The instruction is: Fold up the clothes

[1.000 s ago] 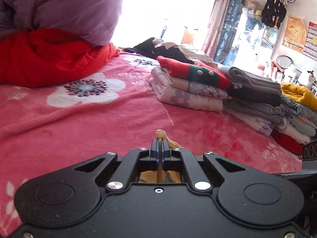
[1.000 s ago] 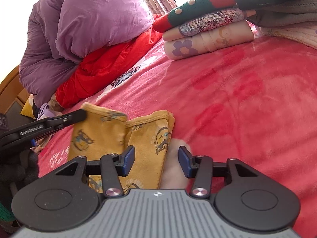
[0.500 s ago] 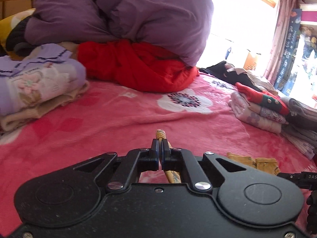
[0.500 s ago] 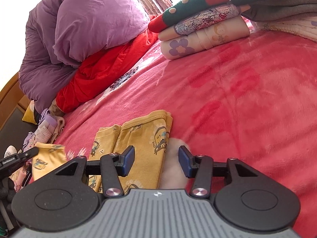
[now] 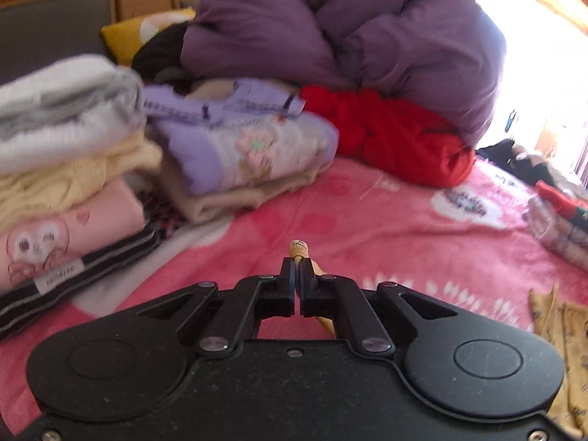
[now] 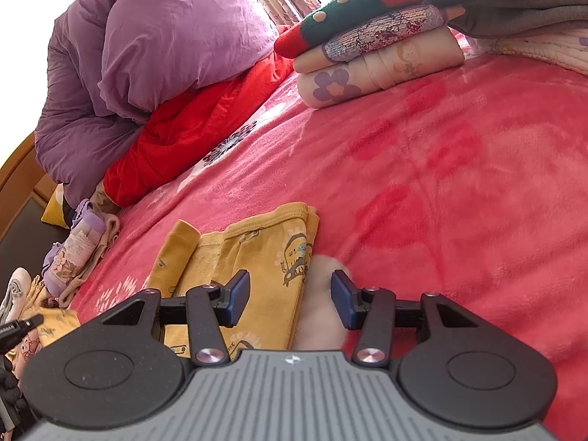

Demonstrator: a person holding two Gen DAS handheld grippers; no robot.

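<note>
The left gripper (image 5: 297, 270) is clamped on a fold of the yellow garment (image 5: 298, 249), a nub of cloth poking out past its tips; the right gripper (image 6: 290, 299) stands wide apart, gripping nothing, poised over the garment (image 6: 257, 257), which lies flat on the pink blanket (image 6: 441, 183); one pad (image 6: 239, 296) sits above the printed cloth; folded stacks (image 5: 239, 147) lie beyond the left gripper; a purple duvet (image 6: 165, 44) rests on a red cloth (image 6: 183, 136).

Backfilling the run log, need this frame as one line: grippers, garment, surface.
left gripper: shut on yellow garment edge | right gripper: open, above garment | garment: partly folded, on pink blanket
</note>
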